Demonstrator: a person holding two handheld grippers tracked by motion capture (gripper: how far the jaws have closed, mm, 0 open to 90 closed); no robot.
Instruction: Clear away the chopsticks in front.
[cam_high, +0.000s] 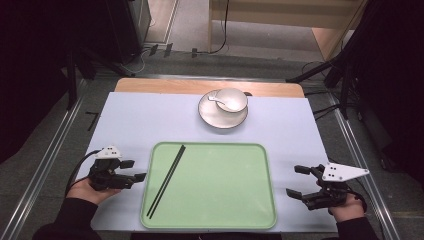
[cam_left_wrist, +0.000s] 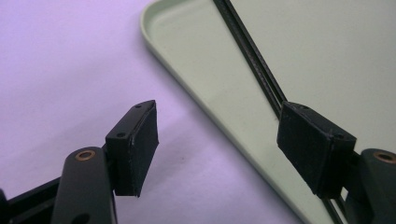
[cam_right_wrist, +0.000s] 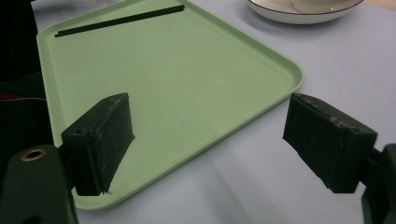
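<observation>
- My left claw (cam_high: 134, 170) rests wide open and empty at the tray's (cam_high: 210, 224) left rim, near the table's front-left corner, straddling that rim ready to reach in.
- The chopsticks (cam_high: 166, 180) lie side by side along the tray's left part, nearest that claw.
- My right claw (cam_high: 298, 181) rests by the right rim, open and empty.
- Bowl (cam_high: 231, 99), spoon (cam_high: 217, 101) and plate (cam_high: 212, 120) wait near the table's far edge.

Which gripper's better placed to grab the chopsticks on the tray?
Left, probably. The left gripper sits open beside the green tray's left edge, near the chopsticks lying on that side. The right gripper, also open, is across the tray.
</observation>
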